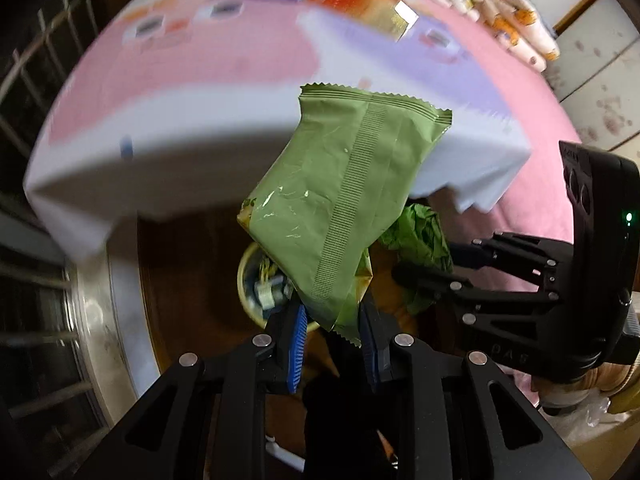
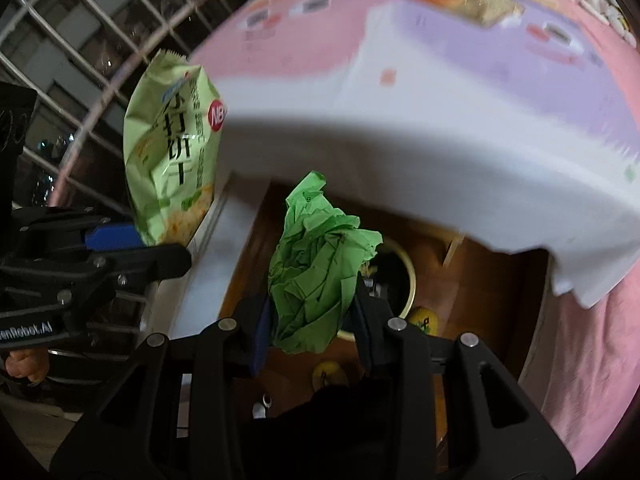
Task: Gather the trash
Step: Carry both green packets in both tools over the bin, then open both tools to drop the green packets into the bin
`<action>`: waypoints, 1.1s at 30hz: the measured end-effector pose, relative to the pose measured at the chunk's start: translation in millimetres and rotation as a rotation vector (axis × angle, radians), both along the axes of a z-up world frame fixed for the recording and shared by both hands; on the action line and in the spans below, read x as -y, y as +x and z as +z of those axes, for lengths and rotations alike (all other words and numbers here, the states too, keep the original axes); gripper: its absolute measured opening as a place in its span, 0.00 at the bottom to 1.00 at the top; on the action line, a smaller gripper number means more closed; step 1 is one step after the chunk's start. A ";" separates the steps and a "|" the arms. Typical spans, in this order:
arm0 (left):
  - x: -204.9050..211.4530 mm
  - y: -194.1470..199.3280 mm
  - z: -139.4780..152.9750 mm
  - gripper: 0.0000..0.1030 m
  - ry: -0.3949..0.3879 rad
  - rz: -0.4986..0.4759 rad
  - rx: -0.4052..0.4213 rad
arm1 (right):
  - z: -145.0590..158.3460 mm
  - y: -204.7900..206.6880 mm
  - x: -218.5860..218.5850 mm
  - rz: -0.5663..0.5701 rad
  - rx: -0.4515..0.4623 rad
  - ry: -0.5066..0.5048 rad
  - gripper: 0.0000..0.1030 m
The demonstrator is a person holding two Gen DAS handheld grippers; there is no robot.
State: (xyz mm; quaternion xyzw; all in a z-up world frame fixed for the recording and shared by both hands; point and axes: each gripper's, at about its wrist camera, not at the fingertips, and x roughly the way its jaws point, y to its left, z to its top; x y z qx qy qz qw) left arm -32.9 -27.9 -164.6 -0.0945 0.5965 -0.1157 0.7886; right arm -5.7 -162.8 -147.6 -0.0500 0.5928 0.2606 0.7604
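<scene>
Green packet [image 1: 344,200] pinched at its lower end by left gripper [image 1: 334,344], crumpled green paper [image 2: 316,268] pinched by right gripper [image 2: 312,336], both over a bin [image 2: 408,280] mostly hidden behind them; blurred pink-white cloth [image 2: 400,120] w/ items cut off at top edge

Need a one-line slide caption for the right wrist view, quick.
Right gripper clamps crumpled green paper above a round bin; left gripper holds a snack bag.
</scene>
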 end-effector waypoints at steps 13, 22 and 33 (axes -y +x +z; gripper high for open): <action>7.7 -5.4 -222.7 0.23 0.049 0.049 -0.158 | -207.7 9.4 -11.4 -0.008 -0.098 -0.141 0.32; 13.5 12.9 -311.3 0.36 0.073 0.042 -0.177 | -301.4 31.3 4.4 -0.057 -0.155 -0.118 0.35; -10.1 40.7 -326.4 0.86 0.142 0.147 -0.167 | -310.9 49.2 23.9 -0.157 -0.138 -0.104 0.62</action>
